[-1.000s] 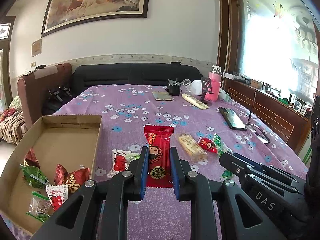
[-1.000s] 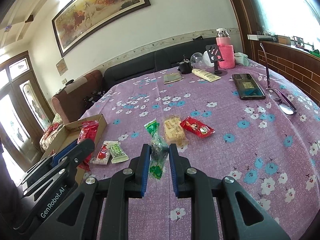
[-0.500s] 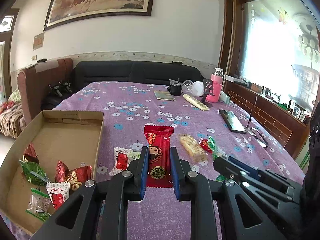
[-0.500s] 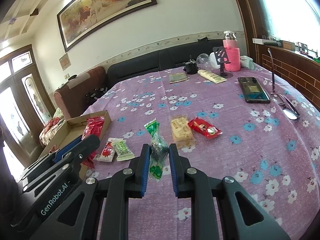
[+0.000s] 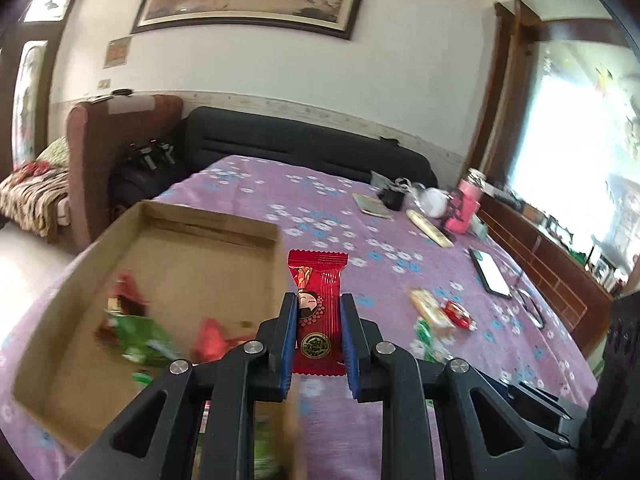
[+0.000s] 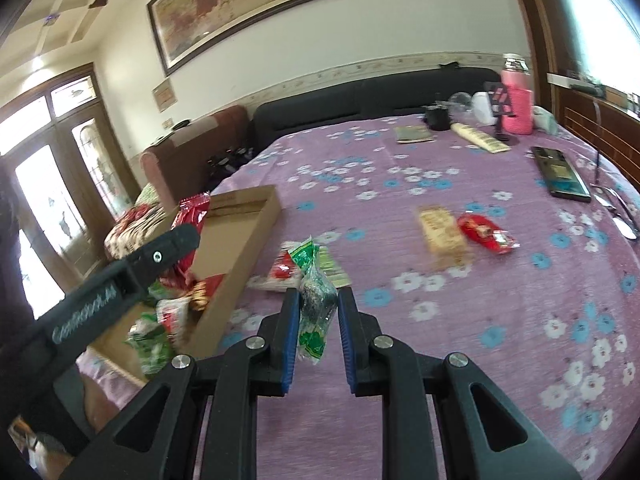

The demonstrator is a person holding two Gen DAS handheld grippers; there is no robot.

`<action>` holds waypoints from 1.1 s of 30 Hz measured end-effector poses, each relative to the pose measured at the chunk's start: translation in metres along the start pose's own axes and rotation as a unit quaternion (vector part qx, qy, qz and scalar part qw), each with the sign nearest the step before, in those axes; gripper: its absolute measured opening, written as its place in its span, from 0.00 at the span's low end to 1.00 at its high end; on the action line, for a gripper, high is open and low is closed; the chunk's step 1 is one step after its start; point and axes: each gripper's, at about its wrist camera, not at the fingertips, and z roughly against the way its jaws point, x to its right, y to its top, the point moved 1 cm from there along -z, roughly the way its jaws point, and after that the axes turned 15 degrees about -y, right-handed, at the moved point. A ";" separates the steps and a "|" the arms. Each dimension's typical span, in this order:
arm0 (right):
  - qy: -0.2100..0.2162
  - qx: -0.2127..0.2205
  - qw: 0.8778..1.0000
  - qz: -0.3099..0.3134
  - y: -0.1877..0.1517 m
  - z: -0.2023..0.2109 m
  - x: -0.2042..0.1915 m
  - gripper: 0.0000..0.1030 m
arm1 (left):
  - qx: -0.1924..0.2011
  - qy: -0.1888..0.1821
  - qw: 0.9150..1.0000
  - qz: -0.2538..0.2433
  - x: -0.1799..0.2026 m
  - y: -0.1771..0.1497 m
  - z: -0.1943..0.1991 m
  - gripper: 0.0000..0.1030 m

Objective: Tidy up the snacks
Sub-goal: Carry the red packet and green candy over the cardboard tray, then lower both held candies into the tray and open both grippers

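1. At the near right wall of the box (image 5: 168,268), the left gripper (image 5: 319,334) was clamped on a red packet (image 5: 318,312), which stood upright between the pads, its top just past the cardboard edge.
2. Beside it, over the tabletop (image 6: 460,320), the right gripper (image 6: 318,320) was clamped on a green-ended candy (image 6: 316,300), not yet over the box.
3. The step in hand looked like carrying both snacks to the box, where several wrapped snacks (image 5: 136,332) already lay.
4. To do it well, each packet likely needed to clear the wall fully before release; the red one hung low enough that it might catch the rim.
5. Dropping onto bare cardboard at the far end would probably keep the pile from spilling.
6. The hands were close together, so going one at a time seemed safer.
7. A beige bar (image 6: 442,232), a red candy (image 6: 486,236) and two small packets (image 6: 304,268) remained on the cloth.
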 end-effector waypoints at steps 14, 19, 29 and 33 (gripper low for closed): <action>0.079 -0.034 0.994 0.060 -0.010 0.005 -0.080 0.18 | -0.005 0.063 0.992 0.111 -0.106 -0.010 0.029 0.21; 0.088 -0.042 0.991 0.088 -0.018 -0.001 -0.105 0.18 | -0.003 0.059 0.991 0.118 -0.110 -0.011 0.029 0.21; 0.095 -0.064 0.988 0.101 -0.021 -0.029 -0.131 0.18 | -0.011 0.068 0.993 0.095 -0.104 -0.011 0.028 0.21; 0.092 -0.046 0.989 0.109 -0.022 -0.024 -0.129 0.20 | -0.012 0.069 0.993 0.090 -0.103 -0.011 0.026 0.21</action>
